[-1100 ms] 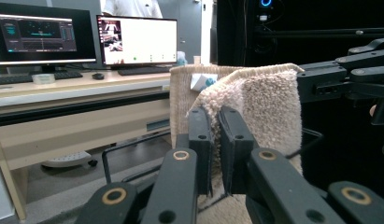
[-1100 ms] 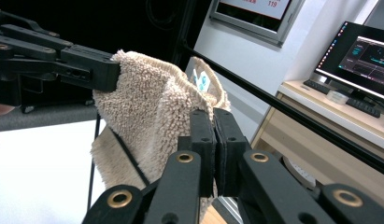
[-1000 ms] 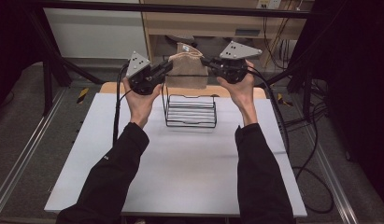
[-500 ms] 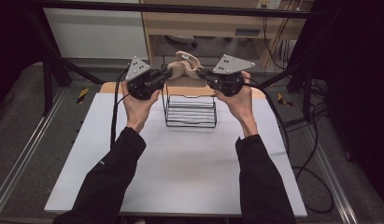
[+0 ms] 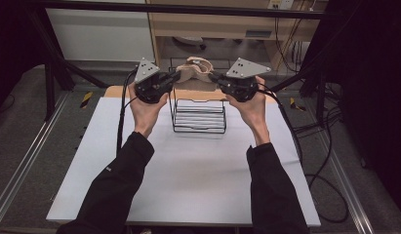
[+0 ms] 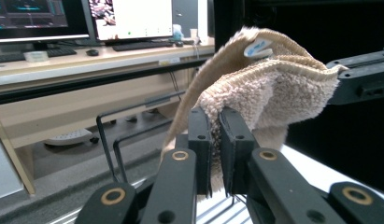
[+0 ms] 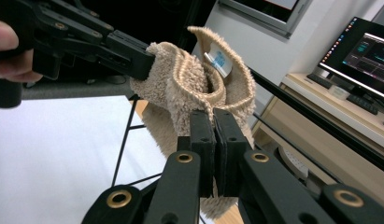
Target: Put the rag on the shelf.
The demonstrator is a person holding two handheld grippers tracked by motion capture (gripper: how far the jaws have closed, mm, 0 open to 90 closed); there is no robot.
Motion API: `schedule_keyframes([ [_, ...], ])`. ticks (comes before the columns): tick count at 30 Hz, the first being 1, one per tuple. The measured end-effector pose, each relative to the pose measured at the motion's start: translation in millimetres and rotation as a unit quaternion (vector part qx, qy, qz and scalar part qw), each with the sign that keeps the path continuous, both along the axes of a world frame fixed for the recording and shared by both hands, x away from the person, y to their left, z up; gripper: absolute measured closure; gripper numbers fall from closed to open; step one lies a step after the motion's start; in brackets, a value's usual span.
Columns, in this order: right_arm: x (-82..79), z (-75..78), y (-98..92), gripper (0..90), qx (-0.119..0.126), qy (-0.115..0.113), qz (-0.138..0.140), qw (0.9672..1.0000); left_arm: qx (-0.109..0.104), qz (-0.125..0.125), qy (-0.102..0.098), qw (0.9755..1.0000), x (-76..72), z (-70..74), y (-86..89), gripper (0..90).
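A beige towel [image 5: 195,68] hangs bunched between both grippers, above a black wire rack [image 5: 198,114] that stands at the far middle of the white table [image 5: 188,180]. My left gripper [image 5: 176,75] pinches the towel's left edge; up close its jaws [image 6: 216,121] have just been closing a little on the terry cloth [image 6: 273,88]. My right gripper [image 5: 211,77] is shut on the opposite edge [image 7: 213,121], with the towel [image 7: 180,88] folded above it and a blue-printed label showing. Each gripper view shows the other gripper clamped on the cloth, the right gripper [image 6: 362,77] and the left gripper [image 7: 133,56].
A wooden board [image 5: 115,90] lies under the table's far edge. Behind it stands a low wooden shelf [image 5: 227,29]. A desk with monitors [image 6: 63,18] is off to the side. Cables [image 5: 325,146] trail on the floor at the right.
The towel, drawn flatter between the grippers a second ago, now bunches up between them. Both hands have hardly shifted.
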State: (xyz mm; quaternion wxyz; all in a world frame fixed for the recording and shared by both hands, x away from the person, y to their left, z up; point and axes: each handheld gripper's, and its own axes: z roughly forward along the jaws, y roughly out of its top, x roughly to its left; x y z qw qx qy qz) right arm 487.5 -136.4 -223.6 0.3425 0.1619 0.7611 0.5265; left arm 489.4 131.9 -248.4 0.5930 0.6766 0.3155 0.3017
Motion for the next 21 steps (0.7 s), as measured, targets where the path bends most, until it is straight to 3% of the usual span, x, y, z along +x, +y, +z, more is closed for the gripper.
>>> schedule_keyframes([
  [6,1.7,3.1,-6.4,88.0,-0.001,0.003,-0.011,0.9999,0.011,-0.002,-0.008,0.9999,-0.5,-1.6,-11.2,84.1],
  [15,-6.1,-6.5,2.4,88.0,-0.031,0.005,-0.007,0.9995,0.037,-0.016,0.0,0.9992,-5.8,-9.3,-2.3,81.7],
  [21,-9.4,-8.0,3.6,88.0,-0.04,0.006,-0.01,0.9991,0.034,-0.019,0.012,0.9992,-10.8,4.0,0.1,75.3],
])
